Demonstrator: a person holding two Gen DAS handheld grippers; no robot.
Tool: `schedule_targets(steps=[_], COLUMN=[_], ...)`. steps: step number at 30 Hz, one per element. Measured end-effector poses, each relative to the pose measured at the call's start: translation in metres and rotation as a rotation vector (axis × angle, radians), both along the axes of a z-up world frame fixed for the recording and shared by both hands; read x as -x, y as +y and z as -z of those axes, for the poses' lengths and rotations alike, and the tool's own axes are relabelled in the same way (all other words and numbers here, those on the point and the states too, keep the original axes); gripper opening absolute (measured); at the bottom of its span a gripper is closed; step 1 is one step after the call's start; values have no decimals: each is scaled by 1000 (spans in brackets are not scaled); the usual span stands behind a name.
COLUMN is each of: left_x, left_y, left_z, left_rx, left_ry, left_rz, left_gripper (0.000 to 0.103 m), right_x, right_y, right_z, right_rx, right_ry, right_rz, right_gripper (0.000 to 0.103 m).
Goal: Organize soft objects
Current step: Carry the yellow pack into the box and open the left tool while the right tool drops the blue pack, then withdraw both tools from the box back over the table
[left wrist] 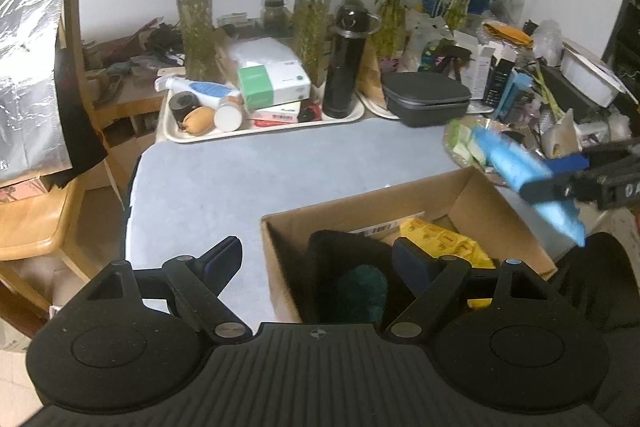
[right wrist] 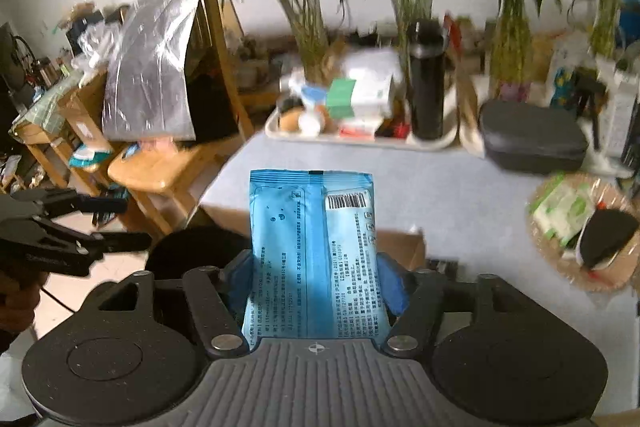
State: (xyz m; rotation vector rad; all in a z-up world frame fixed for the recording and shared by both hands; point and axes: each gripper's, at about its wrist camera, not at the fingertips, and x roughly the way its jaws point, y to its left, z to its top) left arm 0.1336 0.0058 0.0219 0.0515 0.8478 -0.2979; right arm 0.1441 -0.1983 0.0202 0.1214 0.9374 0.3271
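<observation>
Honestly, your right gripper has the blue wipes pack sitting between wide-spread jaws, and I can't tell if the pads really pinch it. It's hanging above the near corner of the cardboard box. Bring it lower over the yellow pack before letting go, so it doesn't flop over the rim. Your left gripper is wide open, holding nothing; keep it clear.

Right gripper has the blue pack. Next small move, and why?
Probably carry the blue wet-wipe pack a little further over the cardboard box, then let go: in the left wrist view it hangs by the box's right rim, and the box already holds a yellow pack.
</observation>
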Motion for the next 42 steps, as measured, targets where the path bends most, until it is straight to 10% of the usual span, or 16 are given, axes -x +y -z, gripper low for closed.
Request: schedule_targets(steps=[5,42], left_x=[1,2], left_y=[8,14], left_z=[4,18], left_rx=[0,21], left_ry=[14,77], left_rz=[-24,13], left_gripper=[83,83], right_x=[-2,15], right_y=[-4,-18], right_z=[18,30], right_rx=[-3,194], right_ry=[27,-30], right_rz=[27,81], right_gripper=[99,103])
